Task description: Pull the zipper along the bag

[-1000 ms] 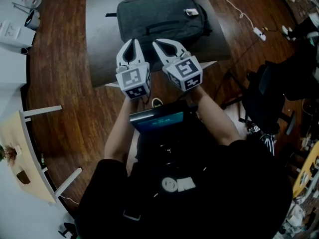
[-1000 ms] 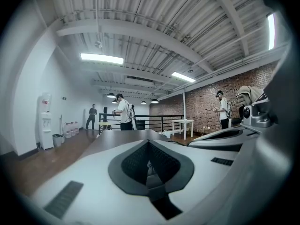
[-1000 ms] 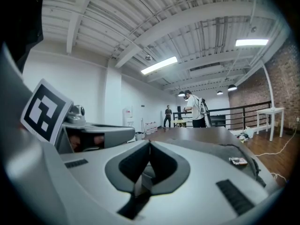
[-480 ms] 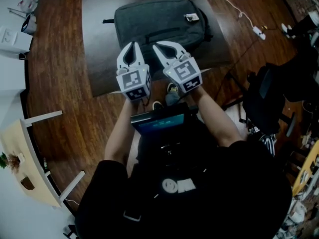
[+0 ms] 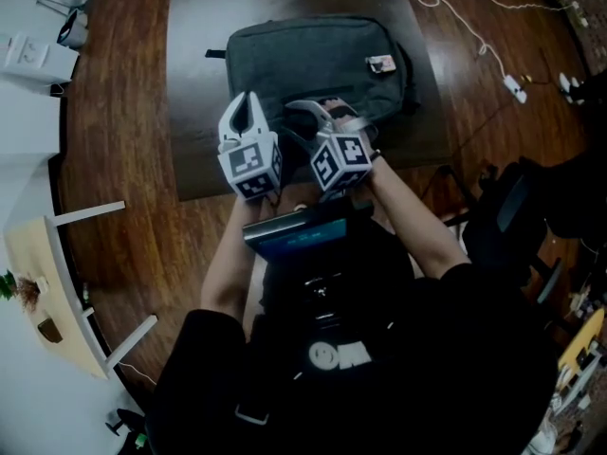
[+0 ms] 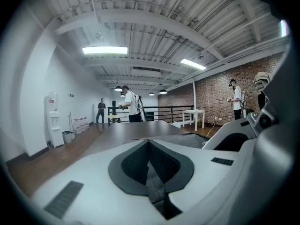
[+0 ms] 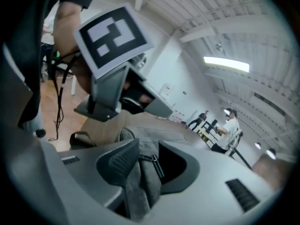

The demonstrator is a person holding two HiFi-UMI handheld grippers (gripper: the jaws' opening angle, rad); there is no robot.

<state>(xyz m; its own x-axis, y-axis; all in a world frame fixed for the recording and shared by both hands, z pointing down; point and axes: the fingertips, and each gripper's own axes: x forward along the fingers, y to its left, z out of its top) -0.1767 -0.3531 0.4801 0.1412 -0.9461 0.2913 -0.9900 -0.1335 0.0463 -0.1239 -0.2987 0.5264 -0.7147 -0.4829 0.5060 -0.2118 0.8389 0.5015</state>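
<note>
A dark grey backpack (image 5: 318,60) lies flat on a dark table (image 5: 194,112). Over the bag's near edge, my right gripper (image 5: 318,112) has its jaws opening. A fold of the bag's grey fabric (image 7: 140,182) and a black zipper pull (image 7: 156,165) sit between the pads (image 7: 117,161), which stand apart around them. Just to its left, my left gripper (image 5: 248,98) has its tips together and holds nothing. In the left gripper view its jaws (image 6: 149,142) meet above the tabletop.
A white cable (image 5: 474,27) and a power strip (image 5: 515,86) lie on the wooden floor at the right. A black chair (image 5: 512,226) stands at the right, pale furniture (image 5: 57,282) at the left. A screen (image 5: 299,230) hangs on the person's chest. People stand far off.
Both grippers have moved forward to the bag's near edge. The right gripper has turned and its jaws have spread apart around the bag's fabric. The left gripper stays shut.
</note>
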